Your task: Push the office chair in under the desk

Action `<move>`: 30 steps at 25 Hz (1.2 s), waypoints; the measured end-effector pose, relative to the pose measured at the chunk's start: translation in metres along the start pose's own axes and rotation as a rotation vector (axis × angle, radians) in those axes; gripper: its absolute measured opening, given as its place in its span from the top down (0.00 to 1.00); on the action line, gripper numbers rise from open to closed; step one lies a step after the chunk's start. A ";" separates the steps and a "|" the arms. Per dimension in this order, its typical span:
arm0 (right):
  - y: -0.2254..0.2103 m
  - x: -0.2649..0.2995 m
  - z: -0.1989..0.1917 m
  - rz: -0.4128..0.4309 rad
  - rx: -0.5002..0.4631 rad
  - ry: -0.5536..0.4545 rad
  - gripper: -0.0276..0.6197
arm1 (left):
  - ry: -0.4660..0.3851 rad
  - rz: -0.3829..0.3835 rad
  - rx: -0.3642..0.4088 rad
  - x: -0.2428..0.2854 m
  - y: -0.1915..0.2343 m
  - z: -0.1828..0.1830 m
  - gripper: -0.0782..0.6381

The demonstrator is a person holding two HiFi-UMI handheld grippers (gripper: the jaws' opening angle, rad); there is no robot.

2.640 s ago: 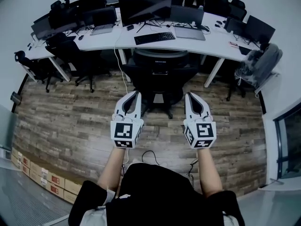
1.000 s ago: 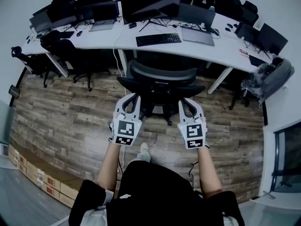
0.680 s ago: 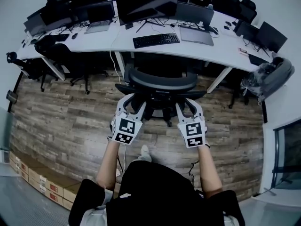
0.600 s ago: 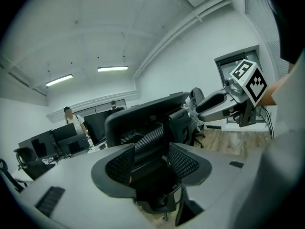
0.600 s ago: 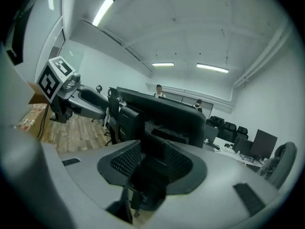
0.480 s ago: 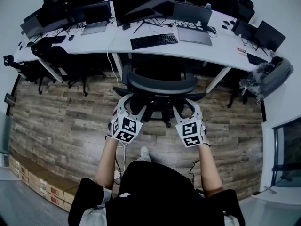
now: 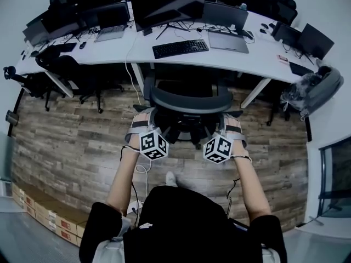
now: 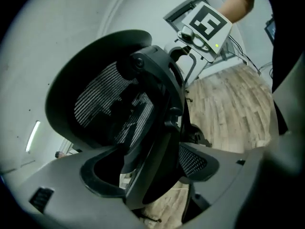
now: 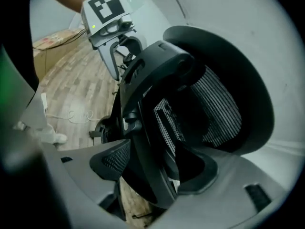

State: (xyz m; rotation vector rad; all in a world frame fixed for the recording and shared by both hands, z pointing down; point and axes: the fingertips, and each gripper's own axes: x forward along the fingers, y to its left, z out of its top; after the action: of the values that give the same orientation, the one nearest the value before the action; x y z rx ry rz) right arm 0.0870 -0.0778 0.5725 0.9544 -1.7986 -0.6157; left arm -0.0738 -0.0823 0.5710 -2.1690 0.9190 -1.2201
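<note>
Before the person, head view: chair [image 7: 191, 99] stands on the wood floor [image 7: 77, 136], its back just short of the edge of the white bench [image 7: 247, 47], in the gap between the bench legs. The seat is hidden by the back. Left gripper [image 7: 141, 124] and right gripper [image 7: 231, 126] sit at the back's two sides. A cable [image 7: 143, 171] lies on the floor beside the person's feet.

Left gripper view: jaws released, having just been opening. The chair back's dark frame [image 8: 152, 142] stands between them, and the pads do not clamp it.

Right gripper view: jaws likewise released, having just been opening. The frame [image 9: 143, 142] stands between them, unclamped.

Likely failures: with neither gripper clenched, a push may slide off the curved frame. Unequal force at the two sides would probably swivel the chair on its base, so that it swings toward a bench leg [image 7: 137, 76] instead of rolling straight under. An armrest could also catch the bench edge if it stands too high, which these views do not settle. The cable could snag a foot stepping forward.
</note>
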 end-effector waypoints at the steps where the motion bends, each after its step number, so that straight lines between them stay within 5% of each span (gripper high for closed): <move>1: 0.001 0.004 -0.001 0.001 -0.026 0.007 0.52 | 0.009 0.001 0.025 0.004 -0.001 -0.001 0.39; 10: 0.006 0.031 -0.006 0.018 -0.111 0.049 0.51 | 0.064 0.016 0.198 0.033 -0.005 0.000 0.34; 30: -0.002 0.059 -0.007 0.030 -0.134 0.094 0.47 | 0.057 0.008 0.241 0.066 0.013 -0.009 0.37</move>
State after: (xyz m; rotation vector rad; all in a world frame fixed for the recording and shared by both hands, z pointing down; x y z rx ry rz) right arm 0.0811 -0.1281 0.6044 0.8510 -1.6641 -0.6532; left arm -0.0611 -0.1410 0.6026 -1.9488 0.7588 -1.3218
